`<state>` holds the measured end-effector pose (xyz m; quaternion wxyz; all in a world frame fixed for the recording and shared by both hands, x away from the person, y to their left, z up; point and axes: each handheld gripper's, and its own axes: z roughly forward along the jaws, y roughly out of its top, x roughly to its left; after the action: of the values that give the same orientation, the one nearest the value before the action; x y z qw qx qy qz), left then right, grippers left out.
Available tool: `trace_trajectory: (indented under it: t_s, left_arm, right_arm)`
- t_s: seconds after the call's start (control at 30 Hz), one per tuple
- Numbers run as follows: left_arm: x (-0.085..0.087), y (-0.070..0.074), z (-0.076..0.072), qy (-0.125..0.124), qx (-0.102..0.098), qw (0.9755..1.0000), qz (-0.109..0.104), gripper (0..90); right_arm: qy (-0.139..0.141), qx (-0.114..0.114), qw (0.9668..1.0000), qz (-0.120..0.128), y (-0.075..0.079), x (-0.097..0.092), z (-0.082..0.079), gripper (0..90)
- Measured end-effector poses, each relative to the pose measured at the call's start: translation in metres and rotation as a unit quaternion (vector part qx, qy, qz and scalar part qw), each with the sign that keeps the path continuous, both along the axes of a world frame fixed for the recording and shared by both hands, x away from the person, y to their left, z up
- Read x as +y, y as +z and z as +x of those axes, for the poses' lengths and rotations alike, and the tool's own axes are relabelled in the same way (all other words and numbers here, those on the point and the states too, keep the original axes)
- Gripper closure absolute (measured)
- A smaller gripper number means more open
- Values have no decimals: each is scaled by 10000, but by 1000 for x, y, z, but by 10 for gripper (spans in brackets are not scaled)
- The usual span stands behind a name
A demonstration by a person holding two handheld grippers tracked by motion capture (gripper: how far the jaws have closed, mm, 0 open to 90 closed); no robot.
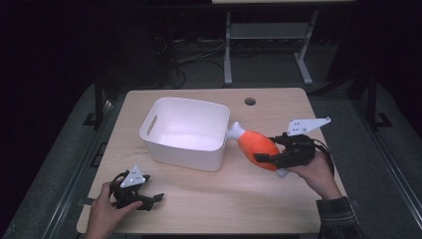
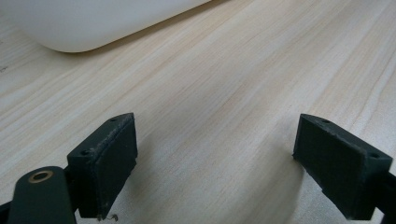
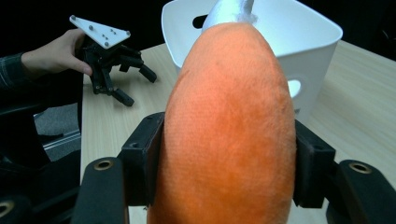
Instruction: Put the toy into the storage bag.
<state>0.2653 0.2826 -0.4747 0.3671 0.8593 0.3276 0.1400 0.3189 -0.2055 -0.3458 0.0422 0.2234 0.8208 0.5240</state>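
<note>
Right claw is clamped across the plush orange drumstick toy, held just beside the white bin. It looks soft, light, compressible; mid-body grip suits. Left claw rests wide apart, empty, on the table.

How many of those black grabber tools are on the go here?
2. The left gripper rests low near the table's front left, jaws open and empty. The right gripper holds an orange plush drumstick beside the white bin.

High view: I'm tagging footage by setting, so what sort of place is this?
Probably a lab or workshop recording station: a bare wooden table with a cable hole, loose cables on the dark floor behind, and a metal stand.
</note>
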Motion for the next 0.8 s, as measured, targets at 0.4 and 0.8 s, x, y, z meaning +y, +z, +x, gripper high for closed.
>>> trace_trajectory:
  t_s: [0.4,0.8]
  left_arm:
    - [0,0,0,1,-2,10000,-1,127]
    - [0,0,0,-6,1,10000,-1,127]
  right_arm:
    - [189,-129,9997,-120,20,18,17,374]
    - [387,-222,9988,-185,36,38,31,374]
